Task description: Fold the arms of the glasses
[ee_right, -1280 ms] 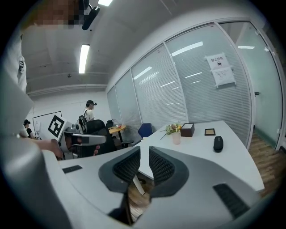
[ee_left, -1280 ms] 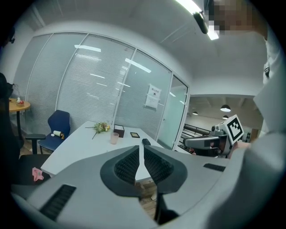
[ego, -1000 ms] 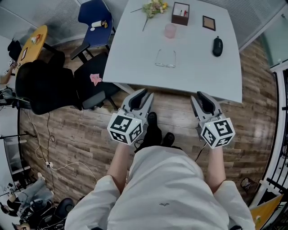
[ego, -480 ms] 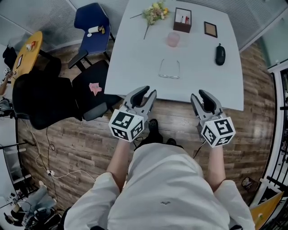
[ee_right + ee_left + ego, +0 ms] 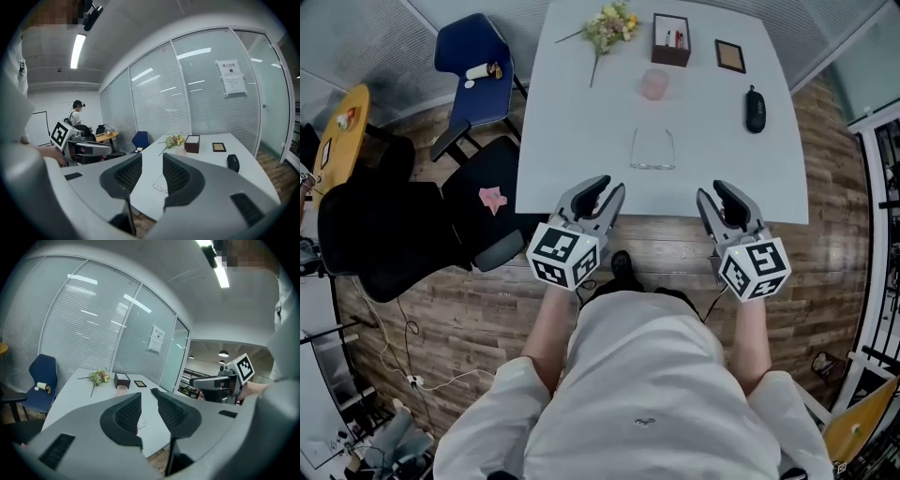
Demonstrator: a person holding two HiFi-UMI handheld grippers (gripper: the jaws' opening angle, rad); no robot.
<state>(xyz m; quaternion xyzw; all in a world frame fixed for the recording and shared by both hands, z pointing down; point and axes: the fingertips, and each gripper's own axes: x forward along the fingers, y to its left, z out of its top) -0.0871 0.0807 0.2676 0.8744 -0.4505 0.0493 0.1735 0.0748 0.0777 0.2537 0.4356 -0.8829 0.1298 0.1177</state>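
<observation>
**Hovering short of the glasses**

Left gripper and right gripper are hanging at the near edge of the desk, jaws partly apart, gripping nothing. The glasses are lying further in, arms open.

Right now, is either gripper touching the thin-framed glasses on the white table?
No: the glasses lie alone, ahead of the left gripper and right gripper.

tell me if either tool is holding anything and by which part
Nothing is held. The left tool and right tool are empty, jaws apart, short of the wire-framed glasses lying unfolded on the white table.
</observation>
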